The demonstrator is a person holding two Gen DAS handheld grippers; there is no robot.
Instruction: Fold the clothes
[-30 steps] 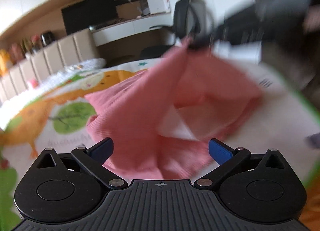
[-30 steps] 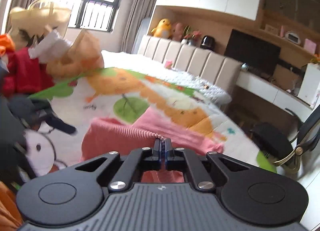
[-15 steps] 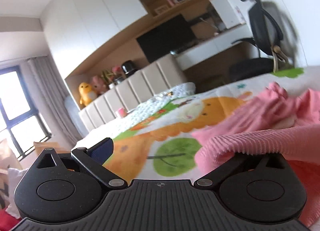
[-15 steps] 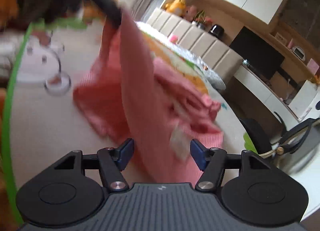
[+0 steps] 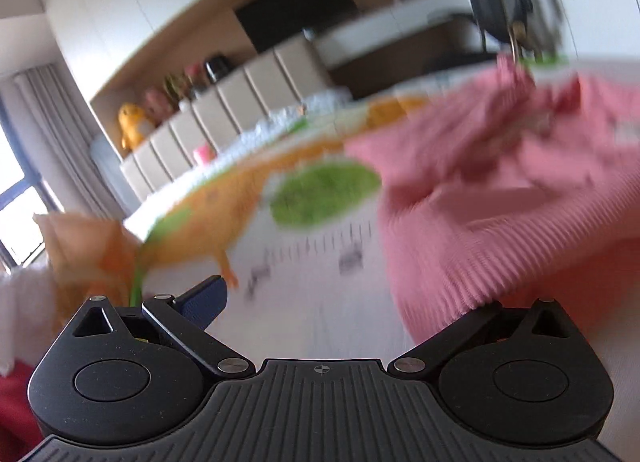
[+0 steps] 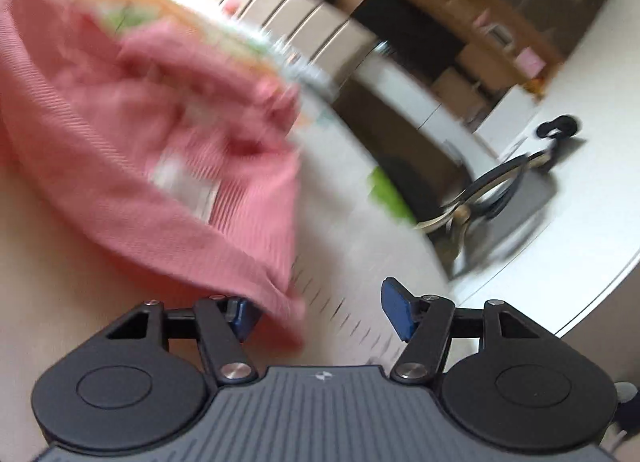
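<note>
A pink ribbed garment (image 5: 500,198) is seen lying crumpled on the cartoon-printed bedspread (image 5: 304,262), its fine vertical ribbing sharp near the lens and smeared by motion blur further off; a pale label or lining patch (image 6: 188,182) is exposed among its folds in the right wrist view. In the left wrist view the garment is spread to the right of the bedspread's green oval print (image 5: 324,198), and its near hem is draped over the right-hand finger of the left gripper (image 5: 340,302), so that only the blue pad of the other finger (image 5: 204,302) is shown; the fingers are set wide apart and nothing is pinched between them. The right gripper (image 6: 324,310) is shown with its blue pads well apart; a corner of the garment's hem is laid over the left-hand pad (image 6: 242,316) while the other pad (image 6: 396,312) is bare above the bedspread, and no clamping on the cloth is seen. Compared with a second ago, the right gripper's jaws, then pressed together on the garment's edge, have been parted and the cloth released; the garment, lifted and hanging half a second ago, has been dropped onto the bedspread. The left gripper has been left wide open throughout, though its view has been swung toward the padded headboard (image 5: 240,110) and the orange cloth pile (image 5: 92,246)
</note>
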